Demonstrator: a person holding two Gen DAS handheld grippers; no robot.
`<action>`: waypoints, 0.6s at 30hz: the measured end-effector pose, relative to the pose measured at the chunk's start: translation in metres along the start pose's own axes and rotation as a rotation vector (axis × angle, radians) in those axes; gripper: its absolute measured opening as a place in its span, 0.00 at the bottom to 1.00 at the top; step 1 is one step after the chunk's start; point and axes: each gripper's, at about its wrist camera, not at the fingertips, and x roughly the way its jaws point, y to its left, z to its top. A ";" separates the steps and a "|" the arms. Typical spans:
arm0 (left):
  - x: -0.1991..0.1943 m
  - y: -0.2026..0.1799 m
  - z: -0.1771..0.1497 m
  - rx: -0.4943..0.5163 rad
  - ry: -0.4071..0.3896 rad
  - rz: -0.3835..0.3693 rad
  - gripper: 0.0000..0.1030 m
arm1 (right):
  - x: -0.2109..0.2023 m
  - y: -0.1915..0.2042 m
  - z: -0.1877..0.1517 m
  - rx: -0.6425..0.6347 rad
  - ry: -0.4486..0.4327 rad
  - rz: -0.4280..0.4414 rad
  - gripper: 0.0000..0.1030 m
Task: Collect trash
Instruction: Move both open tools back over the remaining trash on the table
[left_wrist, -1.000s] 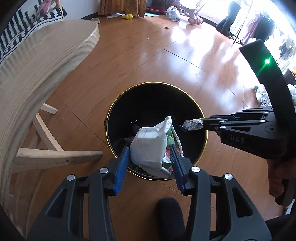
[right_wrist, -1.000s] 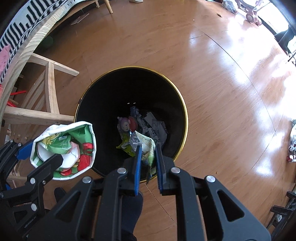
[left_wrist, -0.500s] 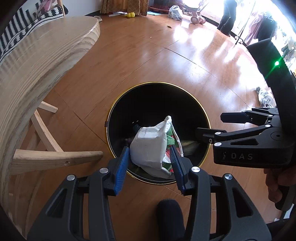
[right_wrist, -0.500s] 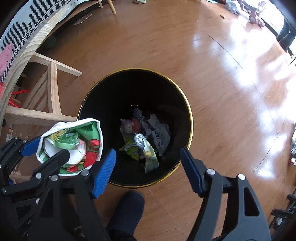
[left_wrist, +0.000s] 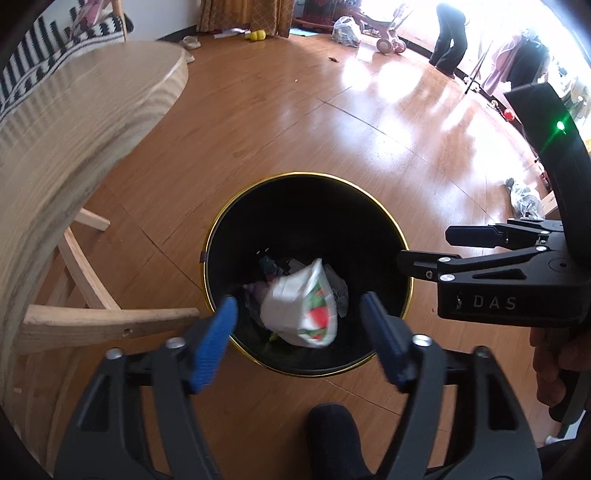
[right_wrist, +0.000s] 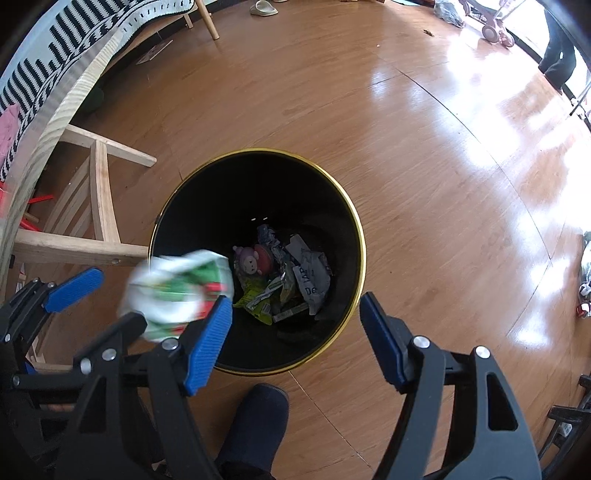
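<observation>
A black bin with a gold rim (left_wrist: 236, 206) (right_wrist: 354, 229) stands on the wood floor below both grippers. My left gripper (left_wrist: 303, 339) is open above its near edge; a white, green and red crumpled carton (left_wrist: 303, 314) (right_wrist: 177, 291) is falling free between the jaws, blurred, over the bin. My right gripper (right_wrist: 295, 332) is open and empty above the bin; it also shows in the left wrist view (left_wrist: 424, 251). Several wrappers (right_wrist: 291, 277) lie on the bin's bottom.
A round wooden table (left_wrist: 74, 147) with light wooden legs (right_wrist: 99, 199) stands left of the bin. A dark shoe (right_wrist: 258, 421) is on the floor just before the bin. Bags and a pram (left_wrist: 384, 37) lie far across the floor. A striped cloth (right_wrist: 74, 37) lies at the left.
My right gripper opened and dropped its wrapper into the bin. Then my left gripper opened and let go of the carton, which now falls toward the bin.
</observation>
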 end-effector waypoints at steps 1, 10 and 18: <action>-0.002 -0.001 0.000 0.010 -0.003 -0.002 0.74 | -0.002 0.000 0.000 0.003 -0.001 0.000 0.68; -0.062 0.008 0.000 0.032 -0.046 -0.037 0.76 | -0.059 0.029 0.007 -0.032 -0.082 0.008 0.69; -0.164 0.122 -0.013 -0.113 -0.186 0.077 0.83 | -0.112 0.145 0.029 -0.173 -0.247 0.072 0.74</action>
